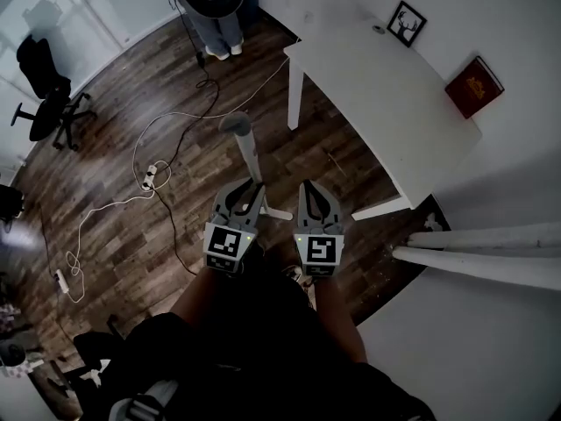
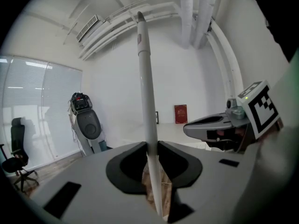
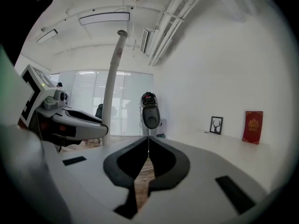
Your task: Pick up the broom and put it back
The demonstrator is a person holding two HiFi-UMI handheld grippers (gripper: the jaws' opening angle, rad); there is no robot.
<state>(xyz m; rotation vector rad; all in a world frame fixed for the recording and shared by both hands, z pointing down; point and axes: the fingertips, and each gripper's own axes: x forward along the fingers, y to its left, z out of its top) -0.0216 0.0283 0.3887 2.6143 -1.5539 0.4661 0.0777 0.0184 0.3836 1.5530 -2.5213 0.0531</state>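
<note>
The broom shows as a long white pole with a grey cap, standing almost upright and rising toward the head camera. My left gripper is shut on the pole low down. In the left gripper view the pole runs straight up from between the closed jaws of my left gripper. My right gripper hangs just to the right of the left one, apart from the pole. Its jaws are shut with nothing between them. From there the pole and left gripper appear at the left. The broom's head is hidden.
A white table stands ahead to the right, with a framed picture and a red book on it. White pipes lie along the right wall. Cables and a power strip cross the wood floor at left. An office chair and a standing person are farther off.
</note>
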